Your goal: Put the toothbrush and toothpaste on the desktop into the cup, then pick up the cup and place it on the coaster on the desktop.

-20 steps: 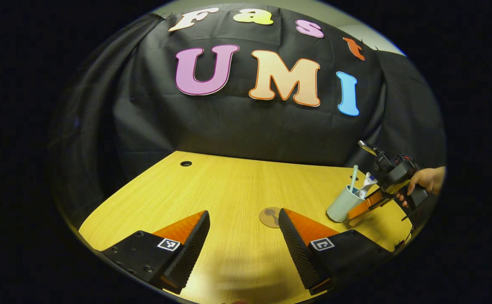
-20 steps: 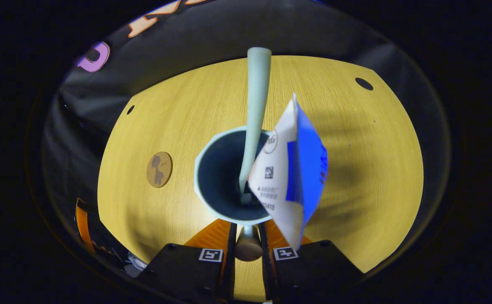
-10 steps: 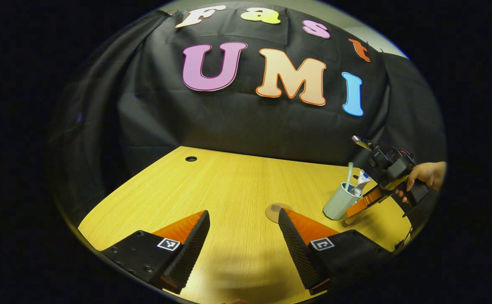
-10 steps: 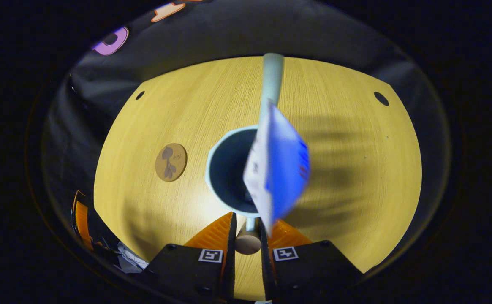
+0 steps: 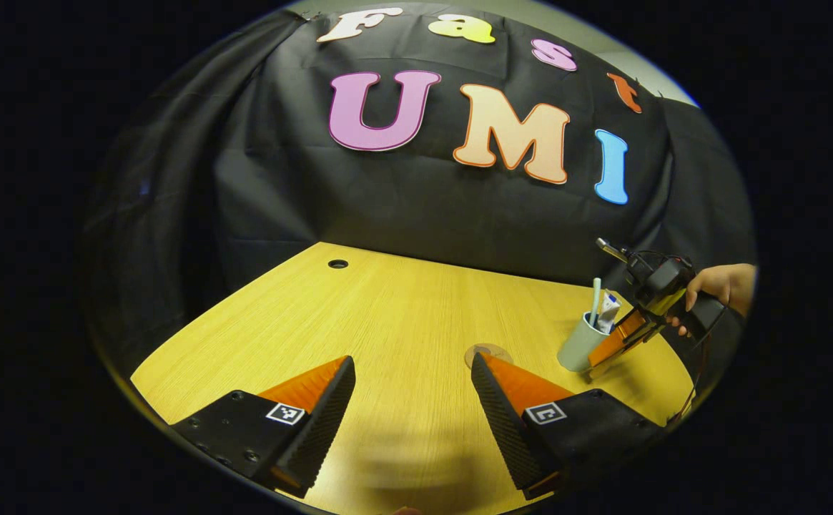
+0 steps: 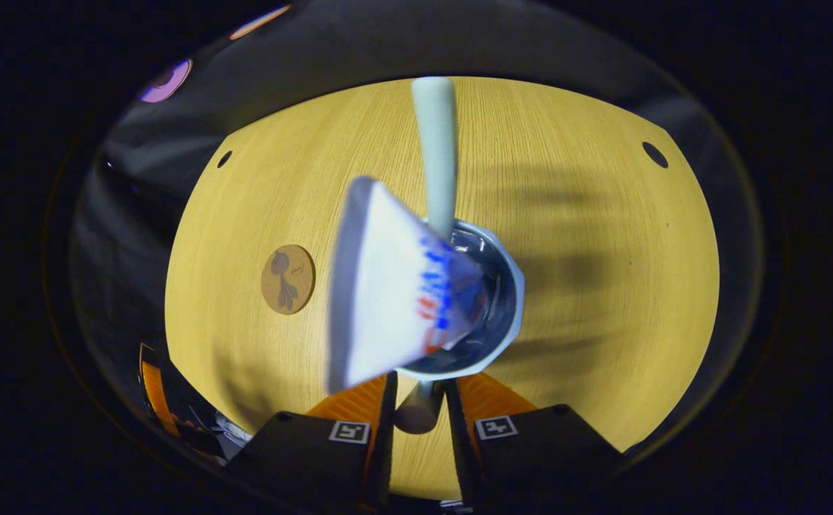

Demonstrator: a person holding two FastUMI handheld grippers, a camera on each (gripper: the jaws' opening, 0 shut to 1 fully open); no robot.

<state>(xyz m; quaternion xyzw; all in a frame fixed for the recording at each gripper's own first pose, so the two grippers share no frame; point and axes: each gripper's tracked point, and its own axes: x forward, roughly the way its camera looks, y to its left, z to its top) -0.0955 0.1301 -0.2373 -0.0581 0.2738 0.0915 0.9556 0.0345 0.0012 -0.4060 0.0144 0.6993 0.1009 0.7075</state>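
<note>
Cup (image 5: 579, 347), pale green, is standing near the right edge of the wooden desktop (image 5: 387, 322) in my left gripper view, with the toothbrush (image 5: 595, 300) and the toothpaste tube (image 5: 608, 309) sticking up out of it. My right gripper (image 5: 627, 335) is reaching in at its near side, with my hand (image 5: 716, 290) wrapped around the grip. The round coaster (image 5: 486, 352) is lying on the desktop just left of the cup, partly hidden behind one of my fingers. My left gripper (image 5: 412, 393) is hanging above the near edge with its fingers spread wide and nothing between them.

In my right gripper view I am looking down into the cup (image 6: 509, 315). The toothbrush (image 6: 436, 150) is leaning away toward the far edge, and the blurred toothpaste tube (image 6: 387, 286) is slanting across the cup's mouth to the left. My right gripper (image 6: 420, 400) is closing its fingers on the cup handle (image 6: 416, 413), which is sitting pinched between them. The coaster (image 6: 288, 279) is lying bare on the desktop (image 6: 602, 286) to the left, apart from the cup.
</note>
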